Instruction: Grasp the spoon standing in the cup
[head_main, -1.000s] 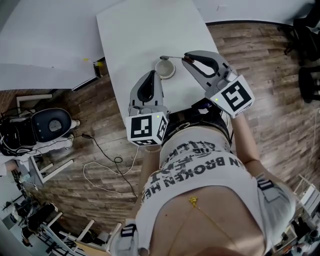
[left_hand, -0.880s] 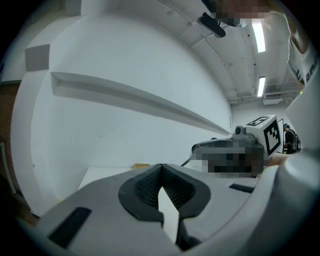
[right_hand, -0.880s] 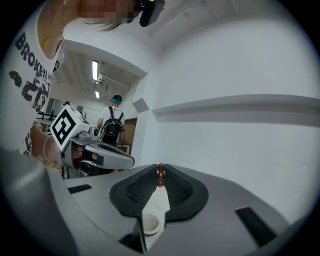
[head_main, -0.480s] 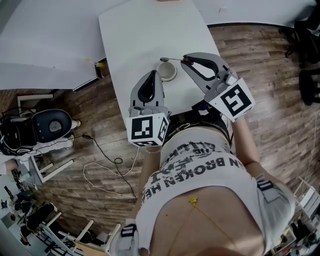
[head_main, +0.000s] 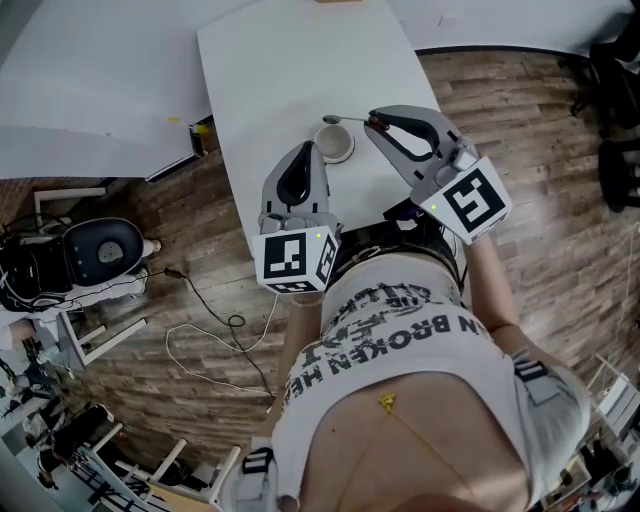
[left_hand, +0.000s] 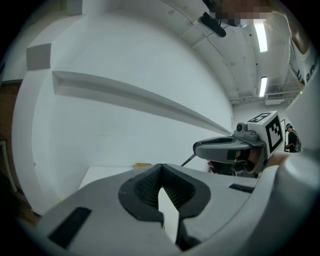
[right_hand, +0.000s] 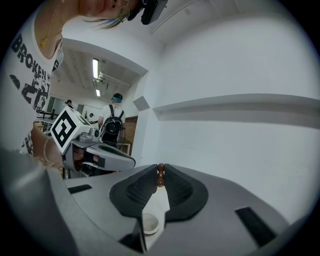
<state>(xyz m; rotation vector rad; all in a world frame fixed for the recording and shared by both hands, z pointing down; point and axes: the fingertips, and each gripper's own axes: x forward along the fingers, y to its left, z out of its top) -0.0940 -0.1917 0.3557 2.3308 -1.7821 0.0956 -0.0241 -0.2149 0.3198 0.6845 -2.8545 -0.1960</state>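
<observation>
A small white cup (head_main: 335, 142) stands on the white table (head_main: 290, 60). The spoon (head_main: 345, 118) hangs nearly level just above the cup's far rim, its bowl pointing left. My right gripper (head_main: 372, 119) is shut on the spoon's brown handle end (right_hand: 160, 173), and the cup (right_hand: 149, 223) shows below through the gap between its jaws. My left gripper (head_main: 305, 147) hovers just left of the cup, jaw tips together with nothing between them. In the left gripper view the right gripper (left_hand: 220, 147) is at the right with the thin spoon (left_hand: 188, 160) sticking out of it.
The table's near edge runs close under both grippers, with wooden floor (head_main: 560, 150) to either side. A small yellow object (head_main: 199, 126) sits by the table's left edge. A white panel (head_main: 90, 90) lies at the left, and cables (head_main: 215, 330) trail across the floor.
Hardly anything differs. The right gripper with the spoon has drifted very slightly to the right; the left gripper and the cup stay put.
</observation>
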